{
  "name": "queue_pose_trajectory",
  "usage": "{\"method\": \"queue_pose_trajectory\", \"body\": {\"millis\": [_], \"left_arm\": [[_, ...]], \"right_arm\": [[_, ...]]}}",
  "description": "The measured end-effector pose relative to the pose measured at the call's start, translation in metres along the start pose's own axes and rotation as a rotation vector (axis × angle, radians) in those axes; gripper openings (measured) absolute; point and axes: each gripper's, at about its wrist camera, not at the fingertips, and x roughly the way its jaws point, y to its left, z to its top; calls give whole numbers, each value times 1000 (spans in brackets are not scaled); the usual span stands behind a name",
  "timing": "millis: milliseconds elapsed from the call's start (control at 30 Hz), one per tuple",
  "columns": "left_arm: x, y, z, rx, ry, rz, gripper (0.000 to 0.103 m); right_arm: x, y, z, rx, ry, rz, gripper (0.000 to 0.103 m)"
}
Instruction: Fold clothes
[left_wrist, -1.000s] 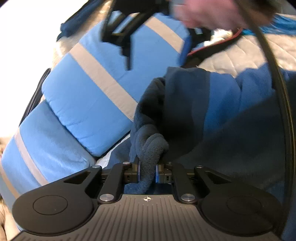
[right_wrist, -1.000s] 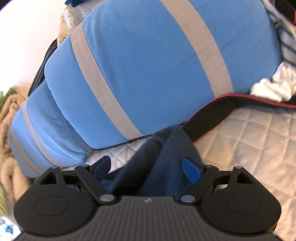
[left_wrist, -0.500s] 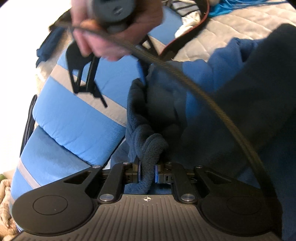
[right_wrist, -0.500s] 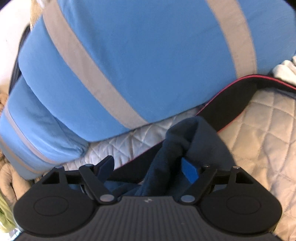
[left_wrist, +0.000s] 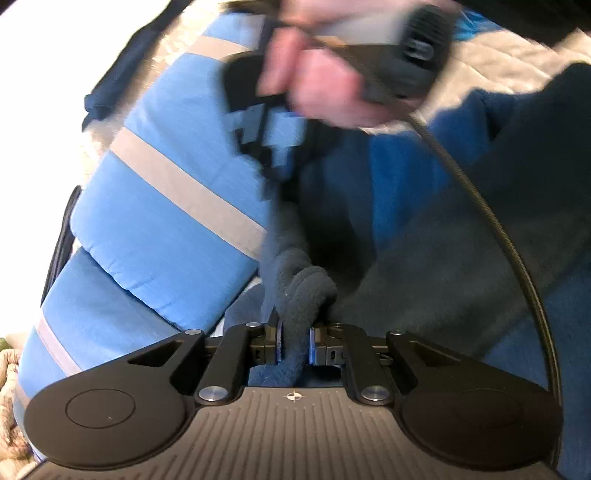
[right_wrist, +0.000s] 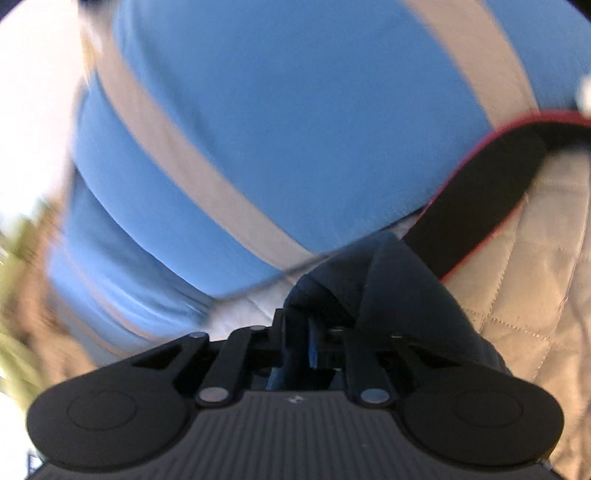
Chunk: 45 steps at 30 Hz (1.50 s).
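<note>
With both the left gripper (left_wrist: 294, 341) and right gripper (right_wrist: 295, 345) pinched on bunched edges of the fleece (left_wrist: 424, 236), the step looks like lift-and-spread; next, pull the grips apart.

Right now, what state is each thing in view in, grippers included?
Left gripper: shut on the fleece.
Right gripper: shut on the fleece.
Fleece: dark blue, bunched, held at two spots.
Pillows: blue, grey-striped, stacked.
Quilt: spread flat.
</note>
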Motion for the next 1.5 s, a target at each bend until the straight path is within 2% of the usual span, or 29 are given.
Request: {"method": "queue_pose_trajectory", "body": {"millis": [133, 167, 233, 267, 300, 367, 400, 567, 667, 767, 867, 900, 1000, 1100, 1167, 1233, 1300, 1333, 1367, 1467, 1500], "left_arm": [[10, -3, 5, -44, -9, -2, 11], [12, -3, 6, -50, -10, 0, 12], [16, -2, 5, -61, -13, 6, 12], [17, -2, 5, -66, -16, 7, 12], [16, -3, 5, -71, -20, 9, 12], [16, -4, 7, -73, -24, 17, 12], [16, -5, 8, -71, -25, 21, 12], [10, -15, 8, -53, -34, 51, 12], [10, -16, 9, -50, -37, 49, 12], [8, -16, 8, -45, -38, 43, 12], [6, -16, 7, -40, -45, 35, 12], [6, -16, 7, -37, -49, 34, 12], [4, -18, 5, -40, -48, 35, 12], [0, -13, 6, -51, -43, 40, 19], [-11, -4, 4, -86, -56, 24, 33], [-26, 21, 4, -186, -85, -50, 36], [-40, 58, 2, -322, -127, -95, 40], [-44, 79, 0, -396, -138, -94, 43], [-43, 103, -4, -478, -131, -66, 51], [-24, 179, -37, -765, -66, -17, 71], [-11, 202, -56, -868, -29, -15, 72]], "right_arm": [[-9, -59, -3, 201, -41, 55, 7], [-10, -61, -4, 210, -40, 62, 5], [-11, -64, -6, 226, -37, 72, 10], [-14, -57, -5, 214, -25, 65, 23], [-16, -49, -4, 191, -7, 63, 46], [-22, -25, -6, 103, 34, 31, 64], [-23, -14, -7, 59, 54, 13, 70], [-18, 36, -16, -105, 164, -151, 71], [-6, 56, -20, -138, 207, -223, 70], [13, 68, -18, -138, 257, -250, 64], [32, 66, -19, -96, 288, -265, 44], [37, 64, -20, -83, 287, -258, 32], [45, 59, -22, -67, 267, -216, 11], [41, 51, -30, -95, 214, -147, 9], [32, 37, -32, -81, 184, -19, 9], [24, 17, -30, -23, 147, 85, 8], [19, -5, -32, 43, 128, 134, 8], [19, -6, -33, 45, 126, 137, 8], [19, -8, -34, 47, 124, 140, 8], [18, -11, -37, 53, 118, 149, 8], [18, -12, -38, 55, 116, 152, 8]]}}
